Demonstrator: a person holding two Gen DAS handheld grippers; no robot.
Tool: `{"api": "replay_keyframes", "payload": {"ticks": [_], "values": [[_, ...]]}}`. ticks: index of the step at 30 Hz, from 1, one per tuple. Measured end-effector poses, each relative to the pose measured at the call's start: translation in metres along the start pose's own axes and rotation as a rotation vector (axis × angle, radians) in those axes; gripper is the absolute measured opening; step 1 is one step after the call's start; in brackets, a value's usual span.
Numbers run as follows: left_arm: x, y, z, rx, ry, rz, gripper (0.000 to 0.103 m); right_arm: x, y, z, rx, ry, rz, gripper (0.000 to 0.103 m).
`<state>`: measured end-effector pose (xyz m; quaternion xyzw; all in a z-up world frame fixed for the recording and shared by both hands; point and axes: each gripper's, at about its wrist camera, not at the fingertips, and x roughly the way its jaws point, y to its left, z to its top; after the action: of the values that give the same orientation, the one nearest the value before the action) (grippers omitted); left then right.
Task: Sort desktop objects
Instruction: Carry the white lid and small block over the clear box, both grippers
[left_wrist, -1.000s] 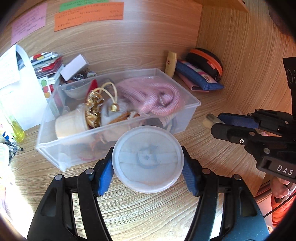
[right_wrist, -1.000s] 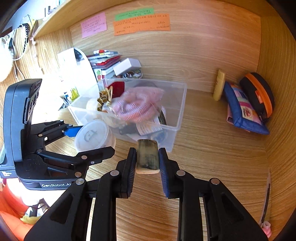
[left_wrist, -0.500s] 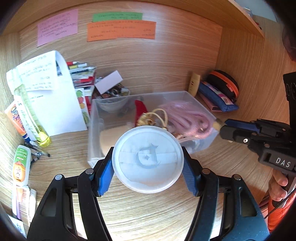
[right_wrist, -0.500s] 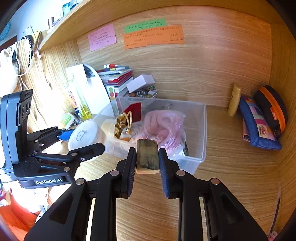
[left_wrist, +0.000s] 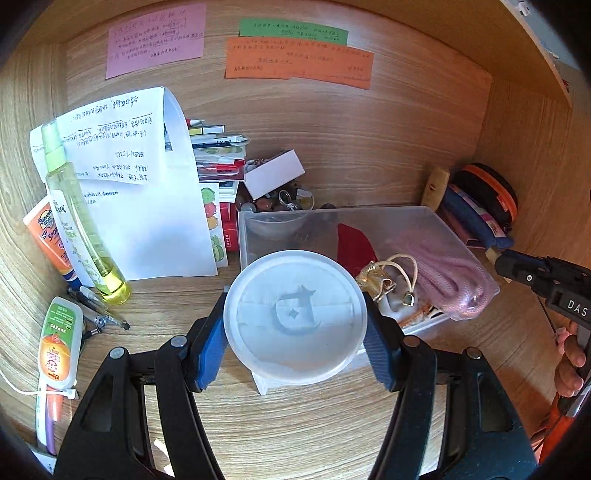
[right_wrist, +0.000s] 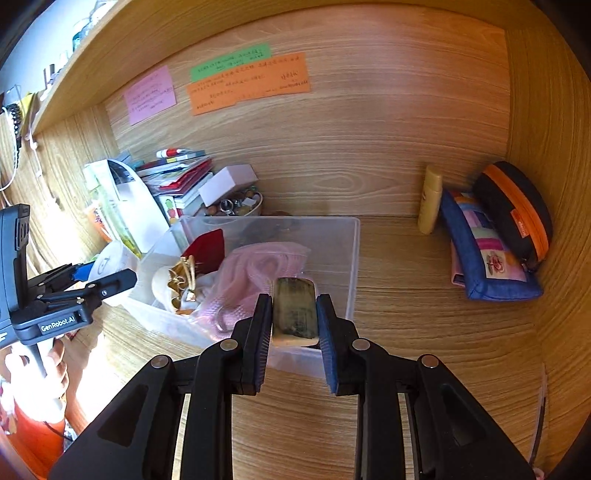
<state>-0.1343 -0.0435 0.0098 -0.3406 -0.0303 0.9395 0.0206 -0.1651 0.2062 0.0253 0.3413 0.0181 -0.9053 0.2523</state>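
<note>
Everything here sits around one clear plastic bin (left_wrist: 436, 218) on the wooden worktop (left_wrist: 303, 421); I'll take it as the landmark. Far to the bin's left lies a small white squeeze bottle with an orange label (left_wrist: 59, 341), and beside it a few pens (left_wrist: 101, 308); nearer the bin an orange sunscreen tube (left_wrist: 48, 236) and a tall yellow-green spray bottle (left_wrist: 79, 221) lean against a curled sheet of handwritten paper (left_wrist: 147, 192); behind the bin's left corner is a stack of booklets (left_wrist: 218, 155), a white box (left_wrist: 275, 173) and a bowl of trinkets (left_wrist: 284, 197).

The left tool (left_wrist: 295, 343) holds a round white lid-like container (left_wrist: 295, 317) across its width, both blue pads pressed on its rim, in front of the bin's near left corner and above the worktop.

Inside the bin I can see a red pouch (left_wrist: 352, 243), something gold with a cream cord (left_wrist: 384, 280) and a pink knitted bundle (left_wrist: 443, 273).

The right tool (right_wrist: 294, 321) is closed narrow on a small greenish-brown block with a cream edge (right_wrist: 295, 310), held just over the bin's near right corner.

To the right of the bin, against the back wall, stands a cream tube (right_wrist: 430, 199); next a blue patchwork pouch (right_wrist: 487, 258) and a black case with an orange zip (right_wrist: 517, 210) lean in the corner.

On the wall above the bin are pink (left_wrist: 155, 38), green (left_wrist: 293, 31) and orange (left_wrist: 297, 61) notes.
</note>
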Motion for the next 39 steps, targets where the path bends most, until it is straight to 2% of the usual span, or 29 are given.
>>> {"api": "replay_keyframes", "payload": {"ticks": [12, 23, 39], "values": [[0.031, 0.0, 0.013, 0.002, 0.033, -0.007, 0.065, 0.031, -0.01, 0.006, 0.01, 0.044, -0.018, 0.022], [0.029, -0.009, 0.014, 0.04, 0.022, -0.009, 0.067, 0.048, -0.01, 0.006, -0.002, 0.078, -0.034, 0.022], [0.019, -0.008, 0.012, 0.026, 0.023, -0.037, 0.071, 0.04, -0.006, 0.008, -0.023, 0.075, -0.059, 0.023]]}}
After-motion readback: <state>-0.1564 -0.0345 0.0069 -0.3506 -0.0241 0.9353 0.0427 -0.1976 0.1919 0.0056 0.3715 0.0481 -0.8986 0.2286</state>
